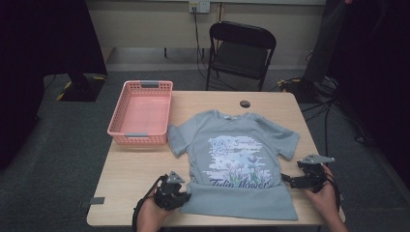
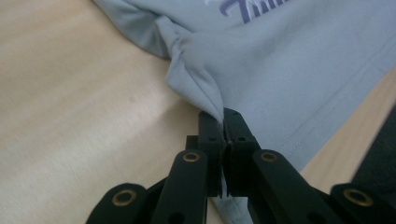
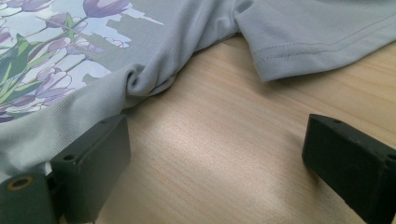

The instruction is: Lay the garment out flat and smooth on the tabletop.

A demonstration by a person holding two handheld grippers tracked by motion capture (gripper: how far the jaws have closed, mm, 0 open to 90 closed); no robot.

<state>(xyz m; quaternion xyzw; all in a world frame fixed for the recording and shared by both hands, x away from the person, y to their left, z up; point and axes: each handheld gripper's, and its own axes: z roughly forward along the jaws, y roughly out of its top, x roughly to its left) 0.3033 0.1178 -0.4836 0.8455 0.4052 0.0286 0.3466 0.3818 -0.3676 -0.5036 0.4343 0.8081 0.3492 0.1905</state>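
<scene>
My left gripper [image 2: 223, 122] pinches the grey tulip-print cotton T-shirt [image 1: 239, 159]; my right gripper's [image 3: 215, 154] fingers gape wide, so I'd grab the opposite edge before lifting evenly.

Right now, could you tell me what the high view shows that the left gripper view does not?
High view alone: the pink basket, a black chair, and the right gripper open beside the shirt's edge. Left gripper view alone: the left gripper with its jaws shut on a pinched fold of fabric. Both: the grey T-shirt lying on the wooden table.
</scene>
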